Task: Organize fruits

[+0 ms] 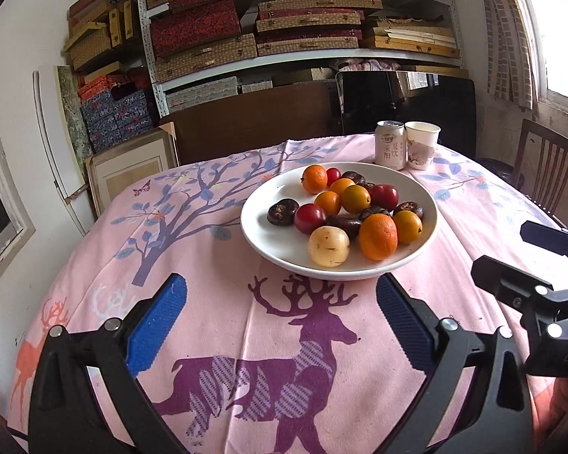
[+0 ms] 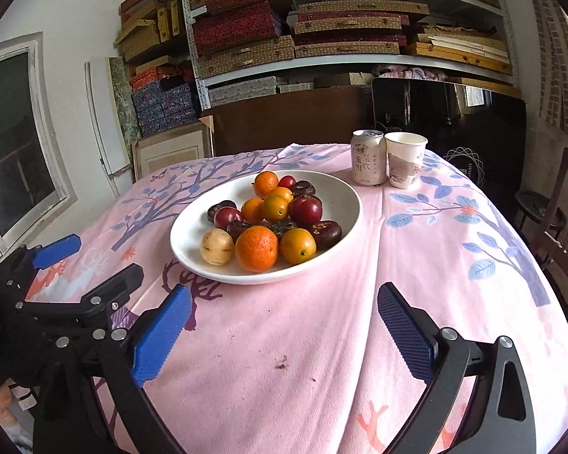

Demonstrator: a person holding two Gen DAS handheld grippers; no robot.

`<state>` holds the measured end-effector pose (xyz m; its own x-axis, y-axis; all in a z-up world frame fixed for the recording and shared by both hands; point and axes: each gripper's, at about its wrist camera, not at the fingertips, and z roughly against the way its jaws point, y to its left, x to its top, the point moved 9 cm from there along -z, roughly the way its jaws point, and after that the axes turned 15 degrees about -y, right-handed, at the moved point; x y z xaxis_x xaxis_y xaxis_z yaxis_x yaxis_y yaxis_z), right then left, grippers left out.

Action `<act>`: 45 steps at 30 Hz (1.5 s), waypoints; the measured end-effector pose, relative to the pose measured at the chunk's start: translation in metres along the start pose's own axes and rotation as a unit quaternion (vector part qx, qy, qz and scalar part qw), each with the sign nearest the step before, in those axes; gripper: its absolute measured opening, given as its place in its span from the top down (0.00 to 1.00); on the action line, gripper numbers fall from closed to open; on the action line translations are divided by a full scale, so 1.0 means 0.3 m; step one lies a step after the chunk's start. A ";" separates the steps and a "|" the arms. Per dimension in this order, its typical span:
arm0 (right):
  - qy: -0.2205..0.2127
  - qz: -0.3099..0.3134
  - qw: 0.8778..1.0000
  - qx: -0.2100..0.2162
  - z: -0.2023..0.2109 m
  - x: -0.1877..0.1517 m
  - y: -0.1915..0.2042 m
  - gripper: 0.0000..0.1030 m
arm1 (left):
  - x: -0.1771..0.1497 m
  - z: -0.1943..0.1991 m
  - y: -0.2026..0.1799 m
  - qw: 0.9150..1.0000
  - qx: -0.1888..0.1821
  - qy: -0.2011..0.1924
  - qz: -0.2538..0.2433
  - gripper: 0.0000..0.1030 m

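A white plate [image 1: 269, 234] sits on the pink tablecloth and holds several fruits: oranges [image 1: 378, 236], red plums [image 1: 309, 218], dark brown fruits [image 1: 282, 212] and one pale yellow fruit [image 1: 328, 246]. The plate also shows in the right wrist view [image 2: 193, 238], with an orange [image 2: 256, 248] and the pale fruit [image 2: 216, 246] at its near side. My left gripper [image 1: 280, 321] is open and empty, just short of the plate's near rim. My right gripper [image 2: 284, 329] is open and empty, in front of the plate and a little to its right.
A drink can [image 1: 390, 145] and a paper cup [image 1: 421, 145] stand behind the plate at the far table edge; both also show in the right wrist view, can [image 2: 368, 157] and cup [image 2: 404, 159]. A wooden chair [image 1: 549, 178] stands at the right. Shelves of boxes fill the back wall.
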<state>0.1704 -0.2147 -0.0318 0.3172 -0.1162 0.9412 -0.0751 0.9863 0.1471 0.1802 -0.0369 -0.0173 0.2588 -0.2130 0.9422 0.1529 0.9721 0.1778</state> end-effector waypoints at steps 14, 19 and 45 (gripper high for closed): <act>-0.039 0.020 0.999 -0.012 0.024 0.026 -0.023 0.04 | 0.018 0.026 -0.006 1.000 0.000 -0.009 0.004 0.05; -0.024 0.010 1.000 -0.010 0.012 0.007 -0.021 0.04 | 0.015 0.030 -0.021 1.000 -0.009 -0.006 0.007 0.04; -0.020 0.007 1.000 -0.007 0.015 -0.002 -0.018 0.04 | -0.008 0.016 -0.026 1.000 -0.023 0.007 0.017 0.04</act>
<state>0.1665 -0.2204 -0.0317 0.2780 -0.1077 0.9545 -0.0649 0.9893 0.1305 0.1738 -0.0435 -0.0195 0.2787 -0.1818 0.9430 0.1877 0.9733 0.1321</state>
